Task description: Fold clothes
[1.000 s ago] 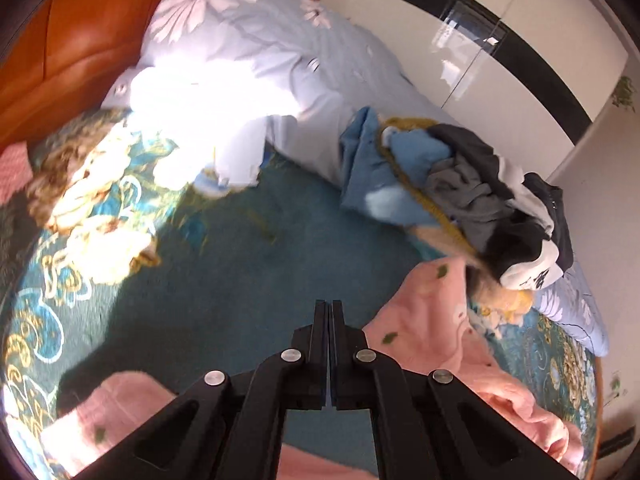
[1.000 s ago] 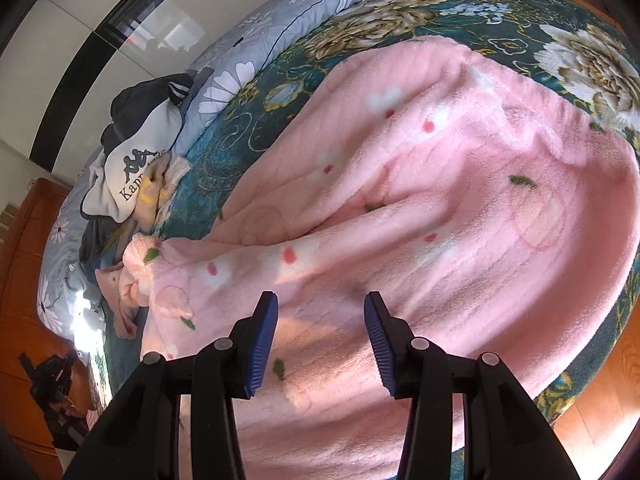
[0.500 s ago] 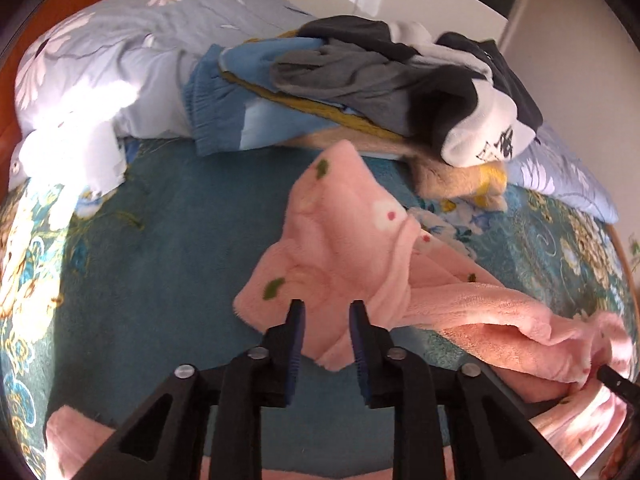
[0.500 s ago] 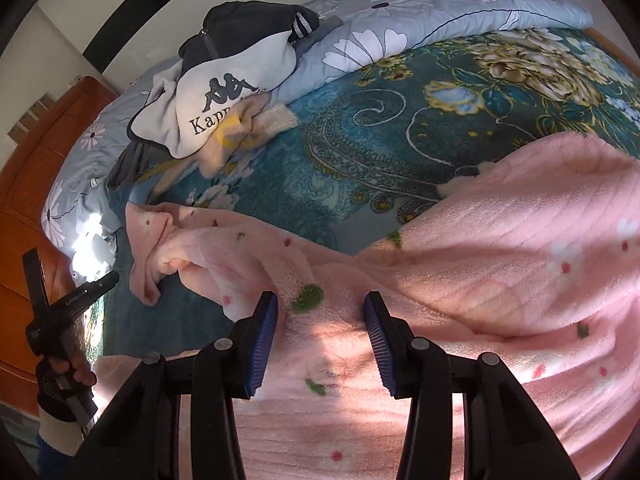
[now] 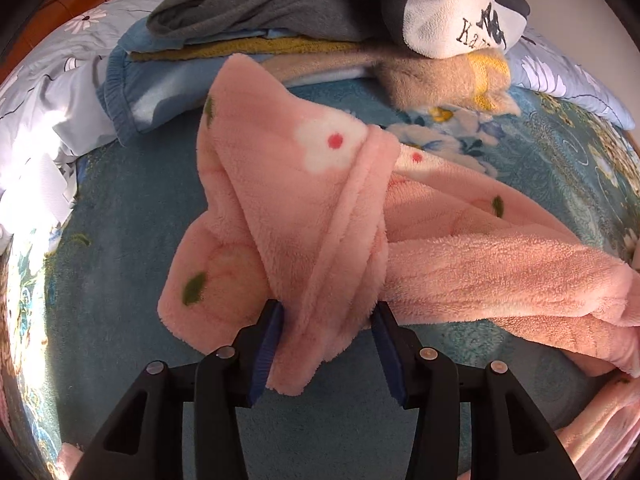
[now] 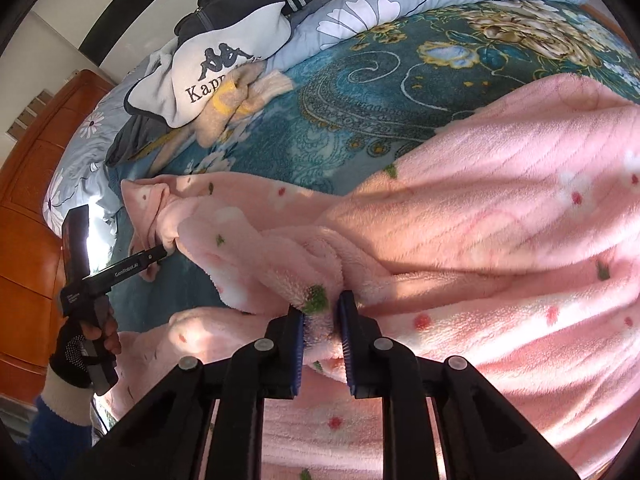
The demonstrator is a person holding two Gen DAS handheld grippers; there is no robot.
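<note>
Now pink fleece garment (image 5: 304, 208) spread over teal floral bedspread (image 5: 132, 220). Left gripper (image 5: 328, 344) jaws just been opening, cuff end between them, not pinched. Right gripper (image 6: 322, 336) jaws just been closing, clamping fleece fold. Clothes pile (image 6: 216, 64) beyond, near headboard (image 6: 28, 216).

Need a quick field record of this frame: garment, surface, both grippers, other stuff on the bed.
garment: pink fleece garment, crumpled, spread across the bed
surface: teal floral bedspread
left gripper: jaws have just been opening, a fold of the garment hangs between them, pads not clearly pressing
right gripper: jaws have just been closing, pinching a bunched fold
other: pile of clothes at the far side, white and black sweatshirt on top
</note>
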